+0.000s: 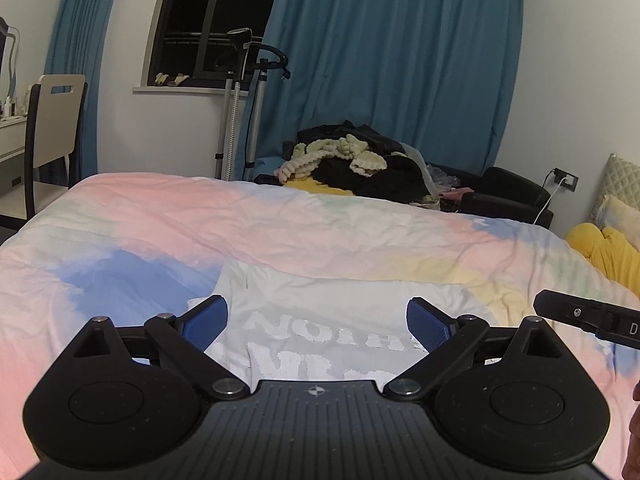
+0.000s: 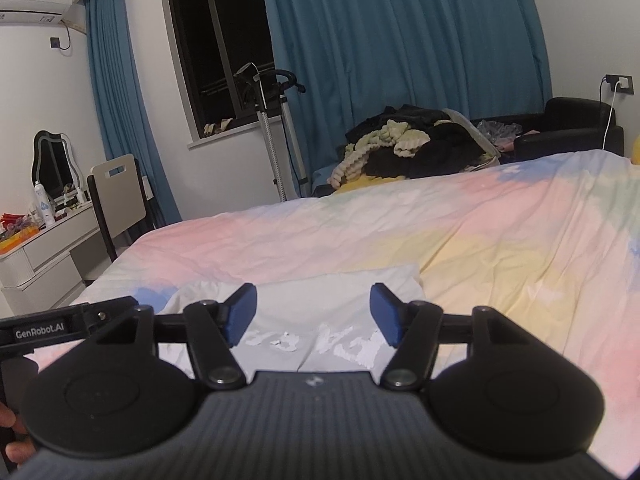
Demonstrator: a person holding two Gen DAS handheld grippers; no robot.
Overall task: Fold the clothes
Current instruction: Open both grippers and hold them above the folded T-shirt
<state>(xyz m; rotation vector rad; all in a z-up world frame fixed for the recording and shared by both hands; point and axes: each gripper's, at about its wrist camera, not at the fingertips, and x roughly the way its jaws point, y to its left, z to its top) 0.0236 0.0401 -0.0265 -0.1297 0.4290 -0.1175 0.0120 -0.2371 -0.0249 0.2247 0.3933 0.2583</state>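
Bed covered by pastel pink-blue-yellow quilt, wrinkled. White T-shirt lies flat near bed's near edge, white lettering partly hidden by tool bodies, unreadable. Left tool fingers apart, holding nothing, above shirt. Right tool fingers apart, holding nothing, above shirt. Beyond bed's far edge: clothes heap, blue curtains, dark window, black armchair. Chair cut off at left.
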